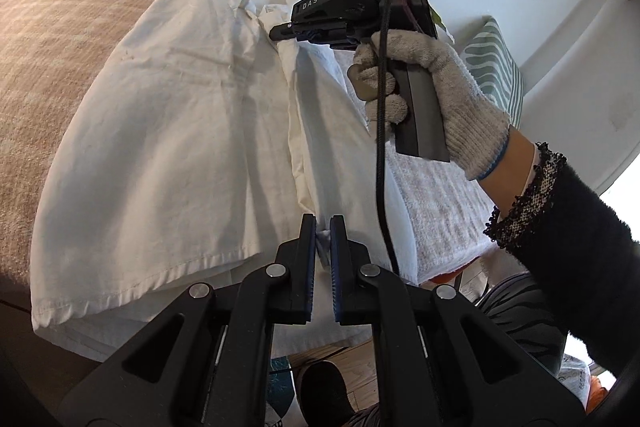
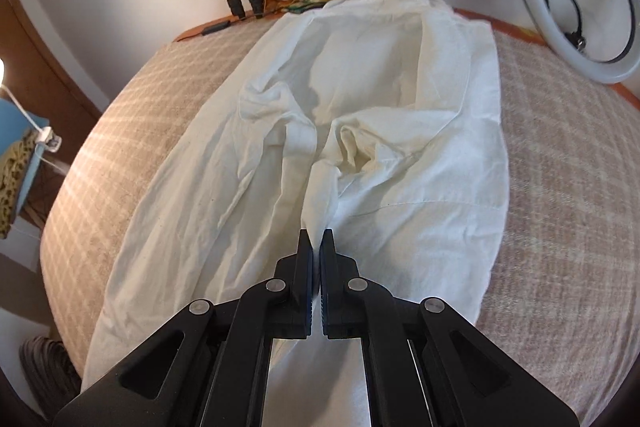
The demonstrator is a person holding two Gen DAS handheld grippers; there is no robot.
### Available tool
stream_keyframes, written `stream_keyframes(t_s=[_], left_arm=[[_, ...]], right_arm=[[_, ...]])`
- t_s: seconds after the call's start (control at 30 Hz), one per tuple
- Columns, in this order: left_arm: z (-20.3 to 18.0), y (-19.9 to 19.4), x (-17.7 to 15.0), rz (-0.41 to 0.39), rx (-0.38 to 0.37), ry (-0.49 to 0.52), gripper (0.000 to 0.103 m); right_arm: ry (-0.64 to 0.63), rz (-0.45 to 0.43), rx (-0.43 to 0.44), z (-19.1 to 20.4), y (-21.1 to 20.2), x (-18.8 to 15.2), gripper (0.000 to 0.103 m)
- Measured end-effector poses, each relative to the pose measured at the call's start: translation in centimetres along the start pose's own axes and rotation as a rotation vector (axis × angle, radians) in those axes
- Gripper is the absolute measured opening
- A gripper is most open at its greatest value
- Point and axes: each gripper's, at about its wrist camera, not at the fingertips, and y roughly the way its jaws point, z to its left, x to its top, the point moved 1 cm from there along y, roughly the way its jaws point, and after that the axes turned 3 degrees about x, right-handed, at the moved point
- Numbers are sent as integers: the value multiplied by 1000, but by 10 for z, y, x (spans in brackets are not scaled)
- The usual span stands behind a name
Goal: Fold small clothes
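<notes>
Left wrist view is showing the left gripper [image 1: 323,227] pinching a fold of a white garment [image 1: 180,147] that is lying across a checked bed [image 1: 60,39], reaching its near edge. The right gripper [image 2: 316,239], in a gloved hand [image 1: 432,95], is clamping another fold.

The white garment [image 2: 400,155] is thin, matt, creased woven cloth. It lies on a coarse beige checked blanket [image 2: 560,207]. Matt black plastic fingers [image 2: 306,267] carry shiny metal rivets; at three o'clock, a nubbly knit glove [image 1: 452,95].
</notes>
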Motion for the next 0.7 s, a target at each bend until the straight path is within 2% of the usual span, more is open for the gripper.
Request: stream_keyframes(t_s=[0.1,0.2,0.3,0.33,0.4,0.57,0.7], left_arm=[[-1,1,-1,7,6,9,5],[-1,-1,-3,10,8,17,5],[0,-1,-3,7,10,27,5],[-1,-1,-2,6,11,30,5],[-1,-2,-2,5,12,36,5],[-3,-3,-3,10,20,52,5],[-4,-1,-3,19,24,58,5]], right_arm=[[33,-6,68,-8,-8,-2,10],[79,-58,153,-15,-39,-9,11],[123,-105,135,-21,-80,-30,13],[145,-112,118,-22,-91,-41,16],[188,-116,94,-21,-107,-68,42],[264,-61,135,-8,-122,-147,44],[324,-5,243,4,-119,-191,44]])
